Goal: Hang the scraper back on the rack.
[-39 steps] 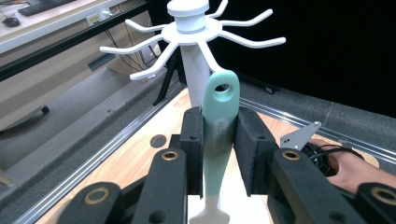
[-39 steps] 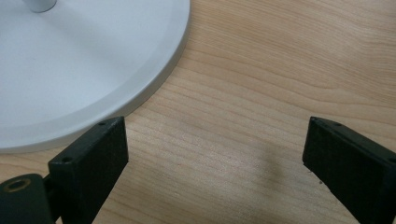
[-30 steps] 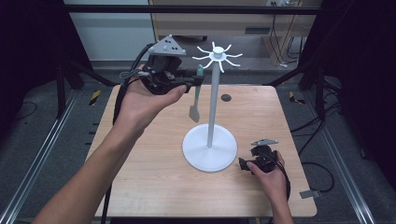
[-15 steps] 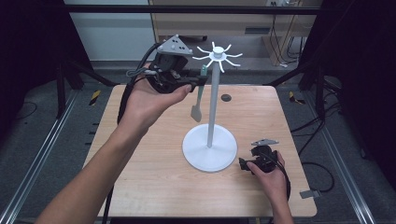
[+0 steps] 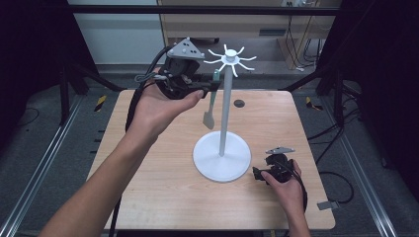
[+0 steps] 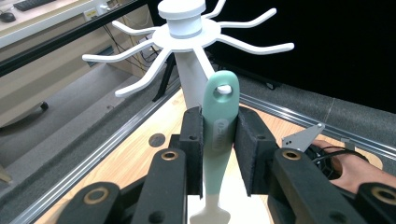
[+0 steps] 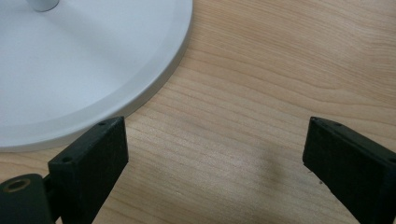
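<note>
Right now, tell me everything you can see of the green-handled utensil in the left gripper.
The green-handled utensil is a small spatula-like tool: a pale mint handle, matte like plastic or silicone, with a hanging hole at its top end and faint embossed lettering, narrowing to a whitish blade below. It hangs upright, blade down, above the table. The left gripper clamps its handle from both sides. Its hole sits just in front of the white stand, below the curved hooks, not yet on one.

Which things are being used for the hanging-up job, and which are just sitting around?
In use:
- green spatula, clamped in the left gripper
- white hook stand, its arms right by the spatula's hanging hole

Just there:
- right gripper, open, resting on the table beside the stand's base
- dark round spot on the tabletop
</note>
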Action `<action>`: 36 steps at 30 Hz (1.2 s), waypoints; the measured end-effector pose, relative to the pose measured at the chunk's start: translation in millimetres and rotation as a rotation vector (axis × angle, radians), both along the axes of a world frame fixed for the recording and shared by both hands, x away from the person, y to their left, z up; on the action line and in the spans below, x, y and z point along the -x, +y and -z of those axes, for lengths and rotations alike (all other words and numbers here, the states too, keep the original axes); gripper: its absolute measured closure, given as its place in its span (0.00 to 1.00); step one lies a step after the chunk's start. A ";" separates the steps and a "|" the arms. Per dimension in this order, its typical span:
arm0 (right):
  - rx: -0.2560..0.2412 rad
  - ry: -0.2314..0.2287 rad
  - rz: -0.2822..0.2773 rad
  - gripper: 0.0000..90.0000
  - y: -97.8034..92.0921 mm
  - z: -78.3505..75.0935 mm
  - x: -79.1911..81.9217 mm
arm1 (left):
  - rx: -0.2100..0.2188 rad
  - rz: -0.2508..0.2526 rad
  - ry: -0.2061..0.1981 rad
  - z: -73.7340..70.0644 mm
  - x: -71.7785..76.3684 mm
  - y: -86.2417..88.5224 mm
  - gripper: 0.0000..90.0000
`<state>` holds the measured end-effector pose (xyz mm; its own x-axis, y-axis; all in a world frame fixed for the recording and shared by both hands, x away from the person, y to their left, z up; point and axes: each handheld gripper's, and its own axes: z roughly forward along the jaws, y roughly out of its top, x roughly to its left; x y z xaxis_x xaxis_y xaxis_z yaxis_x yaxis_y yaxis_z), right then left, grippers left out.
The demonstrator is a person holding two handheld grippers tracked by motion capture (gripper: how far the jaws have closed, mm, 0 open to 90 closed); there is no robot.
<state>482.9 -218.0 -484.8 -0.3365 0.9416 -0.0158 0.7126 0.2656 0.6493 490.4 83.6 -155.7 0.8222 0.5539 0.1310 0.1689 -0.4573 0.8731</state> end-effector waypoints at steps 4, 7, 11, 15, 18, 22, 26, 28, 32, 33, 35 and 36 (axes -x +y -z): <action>0.000 0.001 0.000 0.08 0.0 0.1 -0.1 | 0.000 0.000 -0.006 0.4 0.2 0.6 0.81; 0.000 0.001 0.000 0.08 0.1 0.1 0.0 | 0.006 -0.005 -0.014 0.4 0.9 0.9 0.78; 0.000 0.002 0.001 0.08 0.0 0.2 -0.1 | 0.018 -0.008 -0.025 0.1 3.7 2.4 0.72; 0.003 0.002 -0.001 0.08 0.1 0.3 -0.2 | 0.021 -0.006 -0.044 0.7 9.8 5.6 0.67; 0.003 0.002 0.001 0.08 0.5 0.3 -0.3 | 0.026 -0.020 -0.068 2.8 16.1 9.9 0.59; 0.002 -0.001 -0.001 0.08 1.0 0.0 -0.3 | 0.015 -0.027 -0.073 7.6 19.4 13.1 0.54; 0.001 -0.005 0.002 0.08 0.0 -0.5 -0.1 | 0.020 -0.032 -0.077 10.4 22.1 15.4 0.49; 0.001 -0.005 0.004 0.08 0.0 -0.5 -0.3 | 0.013 -0.034 -0.078 13.4 23.1 16.4 0.47; 0.004 -0.006 0.001 0.08 0.0 -0.5 -0.5 | 0.006 -0.039 -0.080 16.1 24.7 16.5 0.42; 0.003 -0.006 0.000 0.08 0.0 -0.7 -0.5 | 0.004 -0.040 -0.077 17.0 25.2 16.4 0.40; 0.000 -0.007 0.002 0.08 -0.3 -0.8 -0.4 | 0.001 -0.045 -0.081 18.4 26.6 16.4 0.33; 0.000 -0.007 0.002 0.08 -0.4 -0.8 -0.4 | 0.000 -0.050 -0.081 19.6 27.9 16.9 0.31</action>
